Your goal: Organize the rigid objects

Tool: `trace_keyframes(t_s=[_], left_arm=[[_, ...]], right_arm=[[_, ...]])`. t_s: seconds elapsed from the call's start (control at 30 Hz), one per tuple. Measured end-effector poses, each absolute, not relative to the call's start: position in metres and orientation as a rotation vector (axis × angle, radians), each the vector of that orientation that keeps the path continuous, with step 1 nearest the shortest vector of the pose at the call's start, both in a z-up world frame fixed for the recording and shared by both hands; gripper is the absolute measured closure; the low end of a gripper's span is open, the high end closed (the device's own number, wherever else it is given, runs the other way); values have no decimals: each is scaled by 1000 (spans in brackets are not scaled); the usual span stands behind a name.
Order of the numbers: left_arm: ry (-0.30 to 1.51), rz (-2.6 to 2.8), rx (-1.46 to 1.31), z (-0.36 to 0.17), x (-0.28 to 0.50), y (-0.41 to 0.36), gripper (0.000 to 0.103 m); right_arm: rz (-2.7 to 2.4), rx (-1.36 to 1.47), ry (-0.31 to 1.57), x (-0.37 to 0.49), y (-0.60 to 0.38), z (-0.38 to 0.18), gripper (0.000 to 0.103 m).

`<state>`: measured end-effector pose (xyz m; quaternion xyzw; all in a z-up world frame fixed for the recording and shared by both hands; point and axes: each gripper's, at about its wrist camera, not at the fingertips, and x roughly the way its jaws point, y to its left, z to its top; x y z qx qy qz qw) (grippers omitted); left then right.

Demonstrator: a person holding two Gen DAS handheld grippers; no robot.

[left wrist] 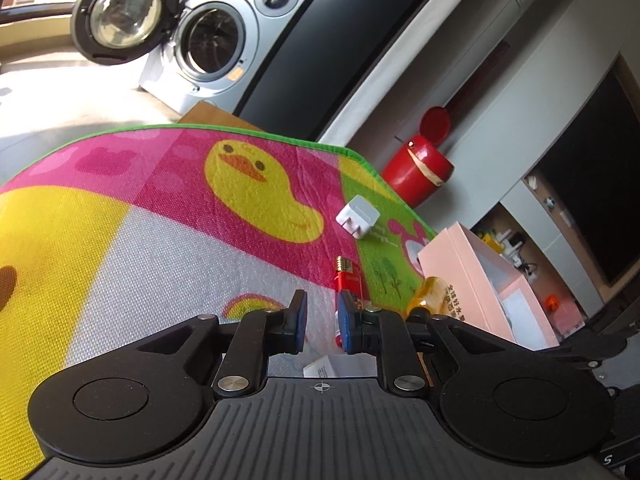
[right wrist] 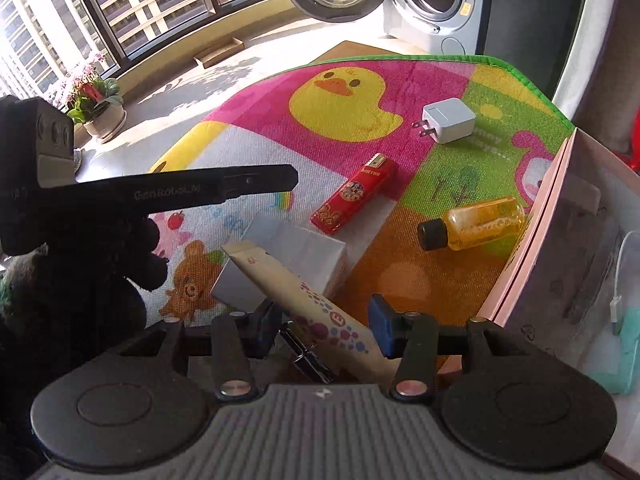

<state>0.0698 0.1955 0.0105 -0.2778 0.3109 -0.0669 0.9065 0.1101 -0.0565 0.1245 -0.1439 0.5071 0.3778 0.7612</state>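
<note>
A: R gripper point(right wrist: 324, 330)? 
B: Jaws apart, cream carton point(right wrist: 304, 292) between, not clamped. L gripper point(left wrist: 322, 326) apart, empty. 
A: Progress? 
B: Early. Ahead: grey box point(right wrist: 288, 264), lighter point(right wrist: 354, 200), charger point(right wrist: 450, 120); bottle point(right wrist: 476, 222) fwd-right by pink box point(right wrist: 536, 236). All still on mat point(right wrist: 256, 120).

Left gripper point(left wrist: 322, 326), lower centre of its own view: jaws parted by a narrow gap, nothing clamped. Right gripper point(right wrist: 324, 326), lower centre of its view: jaws spread wide. Left unit also appears at the right view's left edge, held in a dark-gloved hand point(right wrist: 132, 252).
</note>
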Motion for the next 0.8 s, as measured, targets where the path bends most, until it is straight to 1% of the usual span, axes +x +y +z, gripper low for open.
trace_keyframes(t_s=[0.2,0.37,0.47,0.53,0.6,0.7,0.8], left_arm=[[663,-142,-554,12,49,188,85],[681,-131,-507,18,33,181,85],[676,-141,-474,25,22,173,85],[670,-181,-439,28,13,165,83],[661,-230,-415,29,4,156,83],[656,-219,-431,30,0,150,83],[643,-163,-451,33,2,149,83]], right_arm=[[810,-331,1088,75,-84,117,55],[721,-330,1016,58,-125,121,54],[641,-280,910,49,-165,137,49],[527,-230,808,40,-200,151,41],[432,-157,765,36,-230,158,38],[522,-42,814,26,-250,155,38],[807,-21,922,3,-225,139,38]])
